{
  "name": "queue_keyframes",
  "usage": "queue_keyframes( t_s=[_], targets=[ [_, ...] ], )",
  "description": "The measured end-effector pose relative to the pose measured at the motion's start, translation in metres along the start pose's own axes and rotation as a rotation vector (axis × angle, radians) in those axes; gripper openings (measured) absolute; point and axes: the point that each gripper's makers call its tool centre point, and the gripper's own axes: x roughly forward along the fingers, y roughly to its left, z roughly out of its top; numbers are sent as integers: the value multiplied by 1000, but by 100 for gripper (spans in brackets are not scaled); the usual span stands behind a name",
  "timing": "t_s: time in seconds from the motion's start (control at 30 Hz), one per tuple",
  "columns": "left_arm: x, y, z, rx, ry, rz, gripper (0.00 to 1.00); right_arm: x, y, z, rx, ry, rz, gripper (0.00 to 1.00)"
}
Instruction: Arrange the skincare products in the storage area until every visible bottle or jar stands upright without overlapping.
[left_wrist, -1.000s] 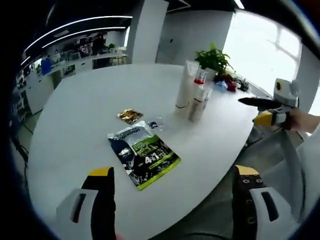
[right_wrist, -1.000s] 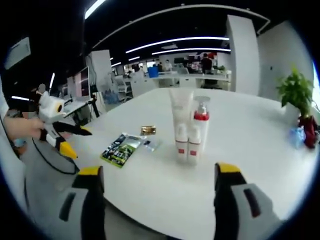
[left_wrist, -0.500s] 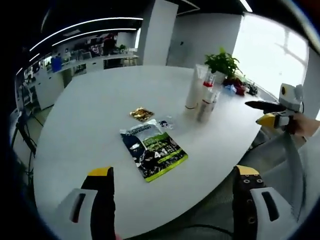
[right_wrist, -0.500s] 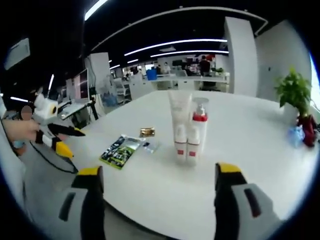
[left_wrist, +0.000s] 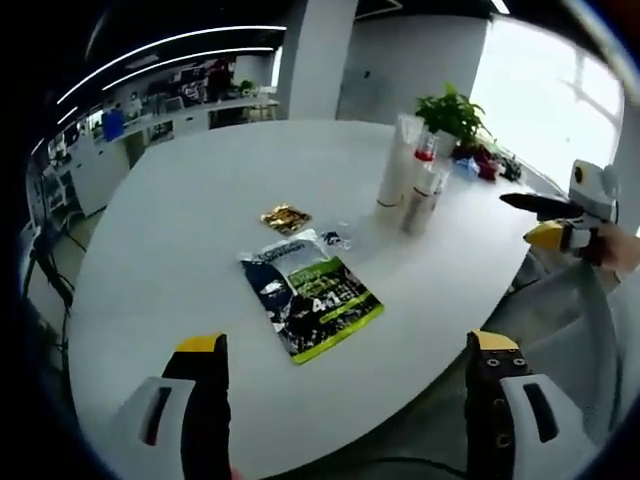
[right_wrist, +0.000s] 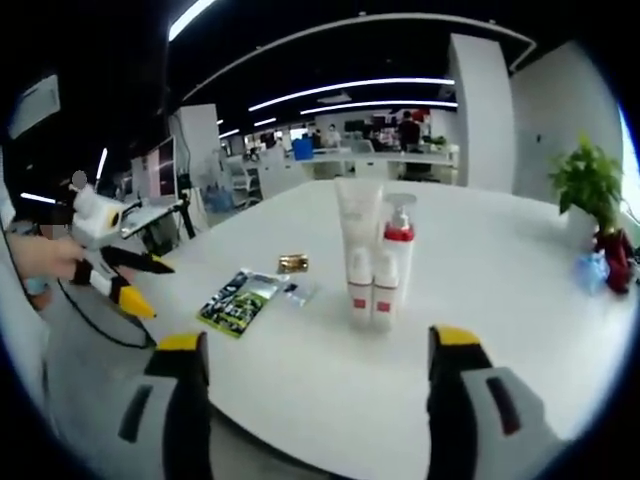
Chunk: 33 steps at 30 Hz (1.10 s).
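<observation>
In the left gripper view, my left gripper (left_wrist: 345, 410) sits at the bottom of the frame, jaws spread wide with nothing between them, over the near edge of the white table (left_wrist: 190, 220). Just left of centre lies the green-and-black packet (left_wrist: 310, 305), flat on the table; above it a small gold sachet (left_wrist: 285, 217), and just to the right of that a tiny clear sachet (left_wrist: 335, 240). Further right, upper middle, the bottles (left_wrist: 412, 180) stand upright in a tight cluster, touching one another, with a plant (left_wrist: 452, 112) behind them. At the far right edge my right gripper (left_wrist: 560, 215) comes in, held off the table's edge. Over to the right gripper view: at the left edge my left gripper (right_wrist: 125, 272) hangs beside the table (right_wrist: 500, 280), well apart from everything on it. Moving right, the packet (right_wrist: 240, 300) lies lower left of centre, the gold sachet (right_wrist: 293, 263) above it. At centre stands the cluster: a tall white tube, a red-collared pump bottle and two small red-labelled bottles in front, all upright. The plant (right_wrist: 590, 185) is at the far right. At the bottom my right gripper (right_wrist: 315, 415) is wide open, holding nothing.
</observation>
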Motion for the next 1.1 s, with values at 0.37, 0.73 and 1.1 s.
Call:
queue_keyframes(
  t_s=[0.37,0.73,1.1],
  targets=[
    [50,-13,25,103,35,-49,97,3,-6,0,17,7,-5,89],
    [113,-11,59,232,37,-121,76,5,-12,-2,52,4,-34,88],
    [163,-2,78,326,77,-131,48,8,-19,-4,73,15,-66,87]
  ],
)
